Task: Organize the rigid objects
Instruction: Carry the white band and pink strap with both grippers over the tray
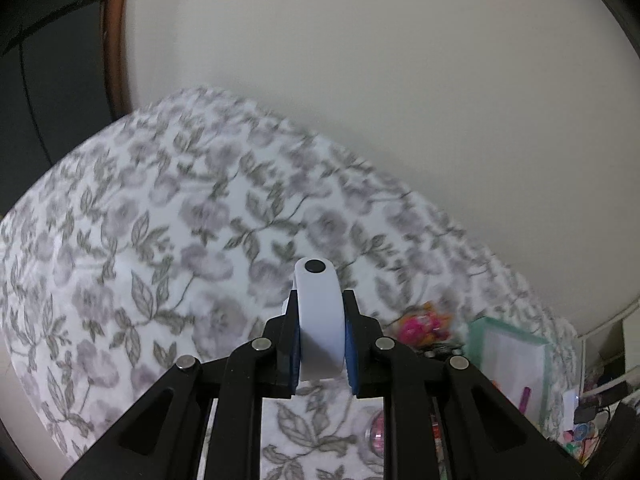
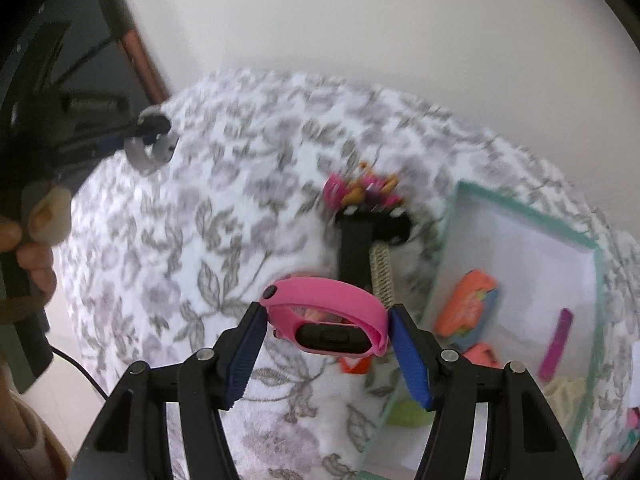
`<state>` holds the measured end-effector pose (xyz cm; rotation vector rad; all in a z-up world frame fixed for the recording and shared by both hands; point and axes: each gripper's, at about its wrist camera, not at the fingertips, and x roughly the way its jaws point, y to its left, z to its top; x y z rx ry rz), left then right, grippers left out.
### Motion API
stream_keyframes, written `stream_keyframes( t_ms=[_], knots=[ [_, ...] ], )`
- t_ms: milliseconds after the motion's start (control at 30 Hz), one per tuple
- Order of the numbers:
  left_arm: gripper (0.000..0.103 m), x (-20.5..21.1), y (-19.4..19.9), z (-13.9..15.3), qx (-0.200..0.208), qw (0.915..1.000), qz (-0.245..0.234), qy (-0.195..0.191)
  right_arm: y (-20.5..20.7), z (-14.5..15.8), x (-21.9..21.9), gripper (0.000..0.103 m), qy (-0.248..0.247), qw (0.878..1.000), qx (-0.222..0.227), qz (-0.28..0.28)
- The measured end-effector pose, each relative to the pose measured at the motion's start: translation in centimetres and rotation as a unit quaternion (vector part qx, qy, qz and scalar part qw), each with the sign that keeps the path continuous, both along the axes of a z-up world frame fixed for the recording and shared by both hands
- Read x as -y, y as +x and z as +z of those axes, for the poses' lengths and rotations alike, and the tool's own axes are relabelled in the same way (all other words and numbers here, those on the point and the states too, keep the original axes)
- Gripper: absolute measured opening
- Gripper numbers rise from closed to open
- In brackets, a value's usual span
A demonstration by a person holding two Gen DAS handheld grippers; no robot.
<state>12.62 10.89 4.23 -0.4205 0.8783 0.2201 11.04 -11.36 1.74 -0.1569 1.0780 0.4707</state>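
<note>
Pink wristband (image 2: 326, 316) sits clamped between jaws of our right gripper (image 2: 326, 334), lifted above floral blanket (image 2: 168, 240), just left of mint-rimmed box (image 2: 596, 256). White wristband (image 1: 320, 320) we hold on edge in left gripper (image 1: 322, 344), jaws pressed tight on its sides, well left of box (image 1: 546, 368). Our left hand (image 2: 28, 248) shows far left of box. Black clamp-like thing (image 2: 374, 226) and blurred pink-orange cluster (image 2: 362, 190) lie on blanket beside box's left wall. Orange pieces (image 2: 466, 306) and purple stick (image 2: 556, 344) lie inside box.
</note>
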Motion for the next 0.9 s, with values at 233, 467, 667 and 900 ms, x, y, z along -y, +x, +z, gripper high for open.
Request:
stream_keyframes(
  t_ms=[233, 467, 667, 900],
  knots=[
    [0.019, 5.0, -0.1, 3.1, 0.036, 0.9971, -0.066, 0.007, 0.8, 3.4, 5.3, 0.065, 0.022, 0.996, 0.042, -0.069],
    [0.019, 11.5, 0.8, 3.5, 0.031, 0.9889, -0.142, 0.030, 1.8, 4.4, 11.6, 0.065, 0.009, 0.985, 0.058, -0.160],
    [0.019, 16.7, 1.0, 3.2, 0.026, 0.9783, -0.200, 0.046, 2.0, 4.5, 16.3, 0.065, 0.000, 0.974, 0.059, -0.217],
    [0.019, 22.5, 1.1, 1.7, 0.005, 0.9623, -0.269, 0.040, 1.8, 4.5, 20.5, 0.065, -0.006, 0.961, 0.062, -0.271]
  ],
)
